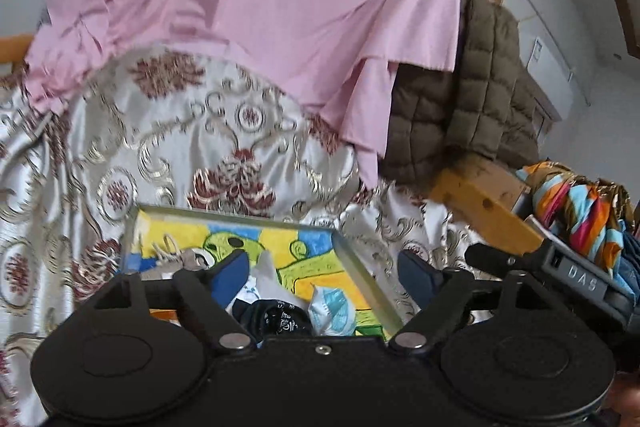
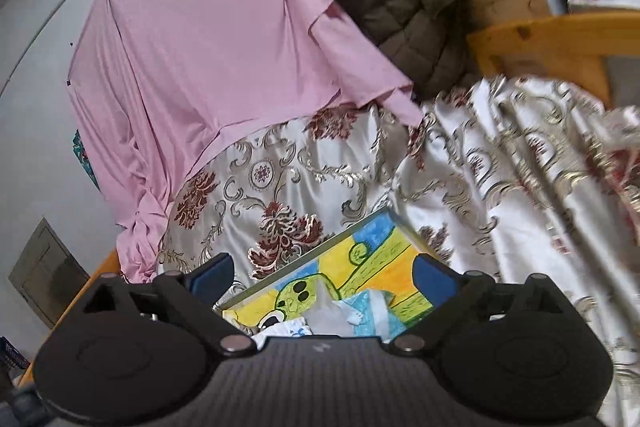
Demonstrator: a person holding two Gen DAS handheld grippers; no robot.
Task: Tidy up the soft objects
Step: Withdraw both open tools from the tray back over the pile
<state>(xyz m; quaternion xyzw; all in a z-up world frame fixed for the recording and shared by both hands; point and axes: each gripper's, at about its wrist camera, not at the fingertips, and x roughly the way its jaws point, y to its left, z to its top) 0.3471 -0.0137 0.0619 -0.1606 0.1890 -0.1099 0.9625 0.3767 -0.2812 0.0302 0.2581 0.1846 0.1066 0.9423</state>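
Fingers on both the left gripper and right gripper are spread wide with nothing in them, hovering over the box where the light, floppy blue-and-white cloth sits bunched near its right edge, so I'd pinch a raised fold.

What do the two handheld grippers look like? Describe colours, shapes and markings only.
Both are alike: the left gripper and right gripper each have a matte black body with two round discs, black linkage arms on silver pivot pins, and blue finger pads. In the left wrist view, the other gripper's side shows a grey block marked "DAS".
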